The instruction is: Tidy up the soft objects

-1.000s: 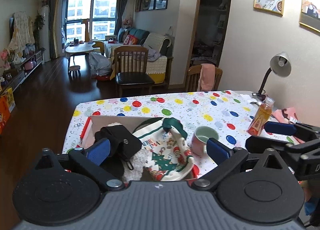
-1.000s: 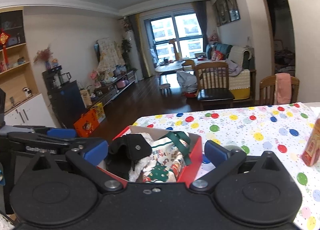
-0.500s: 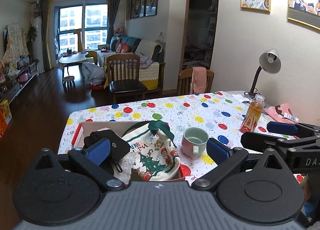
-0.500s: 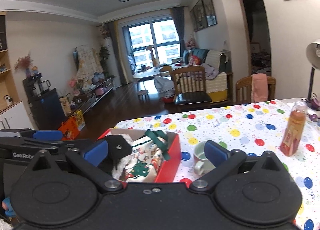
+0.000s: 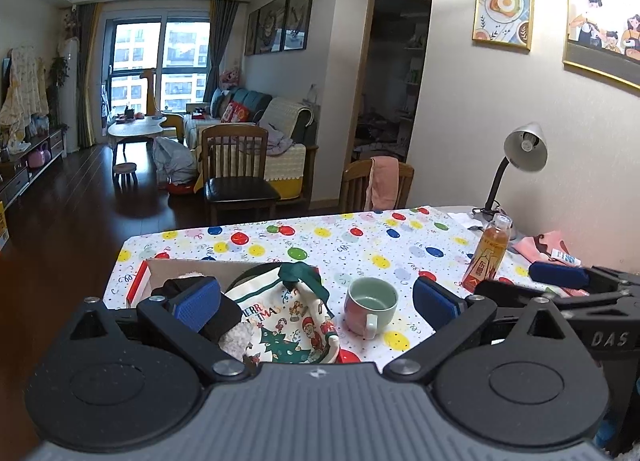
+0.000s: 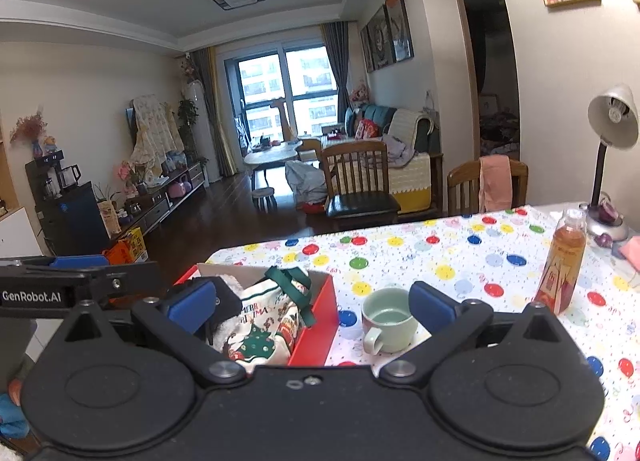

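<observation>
While both grippers hang back above the near edge of the table, the soft things sit bundled in the red box at the near left. Left gripper: jaws spread wide, nothing between them. Right gripper: same story, wide apart and empty. Inside the box, a Christmas-print cloth bag with green handles slumps over the right side, touching a black pouch and a bit of white fleece on its left. By the look of it, all of this is light and floppy; the bag should crumple under a pinch rather than resist, so a hold on a bunched fold or the green handle seems the surest spot. Nothing here looks slippery or breakable. Just right of the box stands a green mug, close enough to get knocked, and further right an orange drink bottle stands upright, with a desk lamp at the far right.
</observation>
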A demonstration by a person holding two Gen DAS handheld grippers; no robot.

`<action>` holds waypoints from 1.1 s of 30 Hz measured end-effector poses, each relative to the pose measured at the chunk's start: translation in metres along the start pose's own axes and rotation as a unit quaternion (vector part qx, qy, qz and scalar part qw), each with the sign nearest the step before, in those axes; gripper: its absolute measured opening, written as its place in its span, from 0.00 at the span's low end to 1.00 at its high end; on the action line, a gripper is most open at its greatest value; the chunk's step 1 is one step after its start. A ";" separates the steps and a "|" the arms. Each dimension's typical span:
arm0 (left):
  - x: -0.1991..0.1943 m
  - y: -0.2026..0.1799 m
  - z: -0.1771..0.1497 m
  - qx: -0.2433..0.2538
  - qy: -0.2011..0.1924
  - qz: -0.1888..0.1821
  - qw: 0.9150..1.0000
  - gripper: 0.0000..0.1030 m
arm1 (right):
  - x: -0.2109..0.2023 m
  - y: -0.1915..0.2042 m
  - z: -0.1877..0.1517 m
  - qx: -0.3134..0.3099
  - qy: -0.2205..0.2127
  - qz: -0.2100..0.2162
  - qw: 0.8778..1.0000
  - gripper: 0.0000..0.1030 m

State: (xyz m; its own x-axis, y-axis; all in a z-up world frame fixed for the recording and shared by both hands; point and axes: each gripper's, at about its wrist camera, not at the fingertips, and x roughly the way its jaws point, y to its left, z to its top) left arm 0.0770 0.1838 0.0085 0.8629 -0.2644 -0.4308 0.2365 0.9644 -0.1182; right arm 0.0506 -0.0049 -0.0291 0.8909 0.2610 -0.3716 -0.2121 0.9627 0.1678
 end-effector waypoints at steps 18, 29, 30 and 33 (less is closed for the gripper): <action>-0.002 -0.014 0.003 0.029 -0.038 -0.005 0.999 1.00 | -0.008 -0.001 0.001 -0.001 -0.036 -0.041 0.999 1.00; 0.002 -0.019 0.000 0.035 -0.021 0.006 0.999 1.00 | -0.006 -0.002 -0.001 -0.001 -0.027 -0.051 0.998 1.00; 0.003 -0.019 -0.001 0.034 -0.020 0.008 0.999 1.00 | -0.005 -0.002 -0.002 -0.001 -0.025 -0.052 0.998 1.00; 0.004 -0.018 -0.003 0.030 -0.014 0.011 0.999 1.00 | -0.002 -0.002 -0.003 0.000 -0.016 -0.051 0.999 1.00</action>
State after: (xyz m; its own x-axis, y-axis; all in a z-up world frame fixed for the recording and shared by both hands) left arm 0.0747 0.1655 0.0062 0.8805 -0.2439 -0.4065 0.2432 0.9684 -0.0544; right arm 0.0481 -0.0073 -0.0309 0.9206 0.1587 -0.3567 -0.1194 0.9843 0.1298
